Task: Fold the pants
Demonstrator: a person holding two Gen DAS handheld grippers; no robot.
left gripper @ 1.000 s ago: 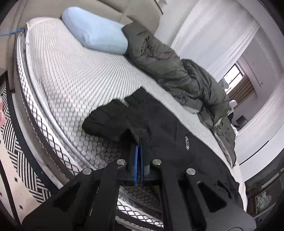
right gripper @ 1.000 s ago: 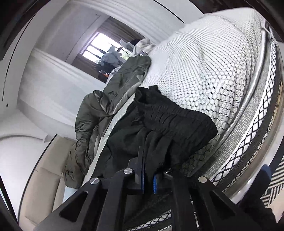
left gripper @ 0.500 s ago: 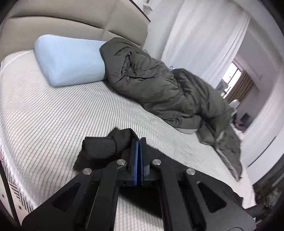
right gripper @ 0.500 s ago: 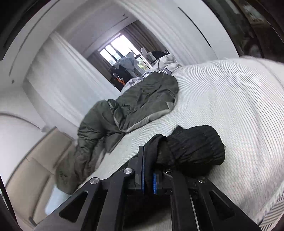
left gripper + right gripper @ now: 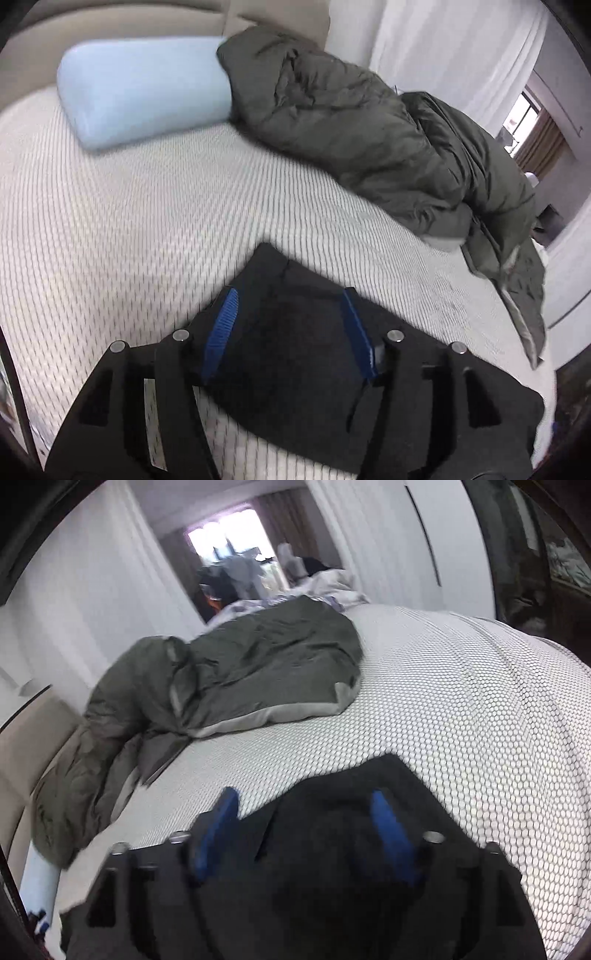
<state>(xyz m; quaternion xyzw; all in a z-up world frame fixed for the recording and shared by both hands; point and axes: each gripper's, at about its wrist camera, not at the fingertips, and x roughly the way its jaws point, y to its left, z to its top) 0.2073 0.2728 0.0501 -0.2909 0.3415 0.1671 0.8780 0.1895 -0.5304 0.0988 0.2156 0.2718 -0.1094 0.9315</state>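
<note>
Both grippers stand spread wide, their ribbed blue pads apart and nothing clasped between them. Under the left gripper (image 5: 290, 328) lie the black pants (image 5: 295, 369), a soft matte cloth lying flat on the mattress (image 5: 129, 221), with one squared corner reaching just ahead of the fingertips. The left pad (image 5: 221, 332) and right pad (image 5: 356, 332) frame the dark cloth without pinching it. From the right gripper (image 5: 306, 823) the same pants (image 5: 351, 867) spread below and between the fingers, a blunt corner pointing forward past the tips; that view is blurred, so finer folds cannot be made out.

The mattress cover is a pale mesh, reading as fine ribs in the left view and as a honeycomb of small cells in the right view. Ahead and to the left of the left gripper rests a smooth, rounded light blue pillow (image 5: 144, 92) against a beige padded headboard (image 5: 110, 22). A crumpled olive-green quilt (image 5: 369, 140), puffy with a grey underside, lies heaped ahead and to the right, touching the pillow's end. White pleated curtains (image 5: 443, 55) hang beyond it.

No writing can be read.
</note>
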